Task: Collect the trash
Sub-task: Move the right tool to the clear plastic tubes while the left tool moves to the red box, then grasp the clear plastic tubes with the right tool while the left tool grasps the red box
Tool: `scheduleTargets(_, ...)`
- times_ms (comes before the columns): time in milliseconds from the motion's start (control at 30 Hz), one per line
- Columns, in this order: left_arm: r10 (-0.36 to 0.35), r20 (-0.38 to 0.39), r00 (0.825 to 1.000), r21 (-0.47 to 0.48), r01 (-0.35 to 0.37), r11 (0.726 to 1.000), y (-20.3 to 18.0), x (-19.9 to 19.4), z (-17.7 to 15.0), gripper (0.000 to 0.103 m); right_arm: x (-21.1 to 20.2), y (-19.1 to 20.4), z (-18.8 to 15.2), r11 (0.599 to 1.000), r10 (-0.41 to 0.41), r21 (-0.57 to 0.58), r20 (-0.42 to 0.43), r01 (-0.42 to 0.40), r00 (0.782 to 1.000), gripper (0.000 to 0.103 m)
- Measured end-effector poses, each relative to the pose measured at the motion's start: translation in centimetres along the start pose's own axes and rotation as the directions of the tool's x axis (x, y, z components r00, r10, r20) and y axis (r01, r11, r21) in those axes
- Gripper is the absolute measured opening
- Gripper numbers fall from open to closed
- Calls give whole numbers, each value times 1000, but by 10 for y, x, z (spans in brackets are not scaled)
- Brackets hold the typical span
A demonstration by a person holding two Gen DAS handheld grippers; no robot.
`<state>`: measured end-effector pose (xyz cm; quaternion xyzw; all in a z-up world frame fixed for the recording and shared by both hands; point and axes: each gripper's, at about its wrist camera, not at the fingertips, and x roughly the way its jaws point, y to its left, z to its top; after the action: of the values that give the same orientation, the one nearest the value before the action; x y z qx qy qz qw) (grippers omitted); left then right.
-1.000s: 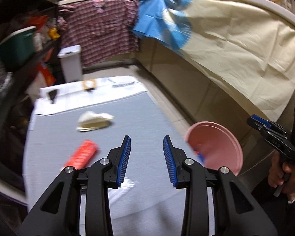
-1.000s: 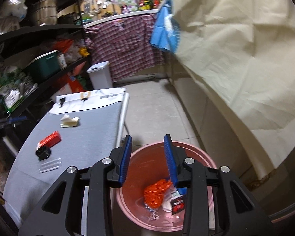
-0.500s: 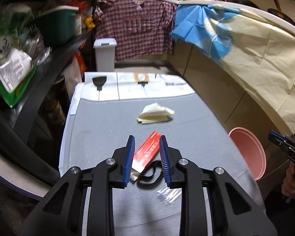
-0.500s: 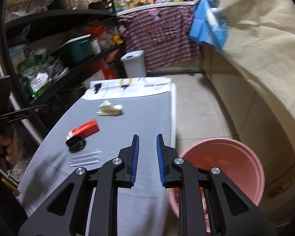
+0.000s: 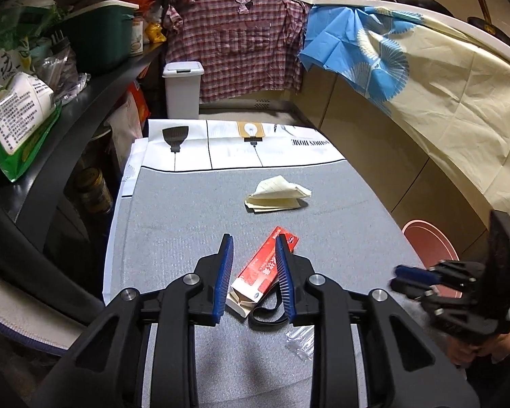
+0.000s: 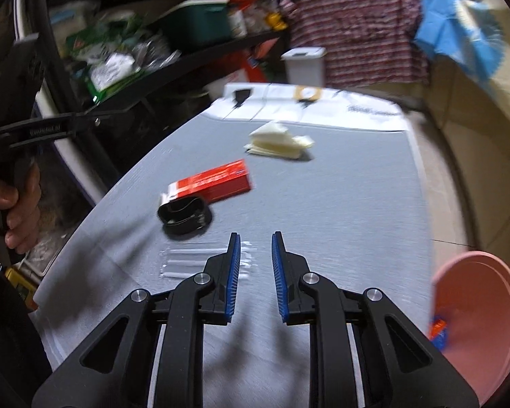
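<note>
On the grey table cover (image 5: 187, 224) lies a red carton (image 5: 256, 273) with a black band (image 5: 267, 318) at its near end. My left gripper (image 5: 254, 238) is open just above the carton, which shows between its fingers untouched. Near the band lies a clear plastic wrapper (image 6: 193, 260). My right gripper (image 6: 255, 234) is open over the table by that wrapper, holding nothing. A crumpled cream paper (image 5: 277, 195) rests farther back. A pink bucket (image 6: 476, 326) with trash in it stands on the floor off the table's right edge.
Dark shelves (image 5: 85, 102) packed with bags and boxes run along the table's left side. A white lidded bin (image 5: 182, 90) stands beyond the far end. A counter draped in cream cloth (image 5: 459, 129) borders the floor strip on the right.
My left gripper swung left from near the bucket to above the red carton and narrowed. My right gripper left the bucket, came over the table by the clear wrapper, and narrowed too.
</note>
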<state>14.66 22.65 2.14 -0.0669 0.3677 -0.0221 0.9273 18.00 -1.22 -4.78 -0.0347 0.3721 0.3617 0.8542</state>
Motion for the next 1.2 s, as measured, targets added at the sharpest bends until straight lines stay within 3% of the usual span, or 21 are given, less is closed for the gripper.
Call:
scheduleTargets(333,11,-39,999,-20,-12,1000,13,17,-3,26,55,21,7,987,120,-99,-84,-128,989,54)
scheduleTargets(433,13,-48,999,-22,-14,1000,15,21,-4,26,68,28,3,972,163,-146,-146,-184,976,54)
scheduleTargets(567,12,-59,998,-23,-13,1000,16,28,-4,26,72,32,-2,962,167,-186,-178,-199,970,54)
scheduleTargets(700,-1,-76,997,-16,0,1000,13,39,-5,26,67,36,-7,954,143,-233,-195,-187,970,43)
scheduleTargets(833,-16,-125,992,6,17,1000,8,59,-9,27,60,37,-14,942,140,-272,-215,-197,967,19)
scheduleTargets(967,-28,-167,985,22,33,999,4,79,-14,38,51,38,-20,929,145,-305,-222,-210,964,2)
scheduleTargets(1100,-33,-198,980,44,43,998,-4,92,-17,50,35,31,-19,931,160,-292,-209,-218,965,0)
scheduleTargets(1200,-27,-223,975,58,41,997,-7,100,-19,51,25,15,-15,949,134,-258,-187,-180,973,0)
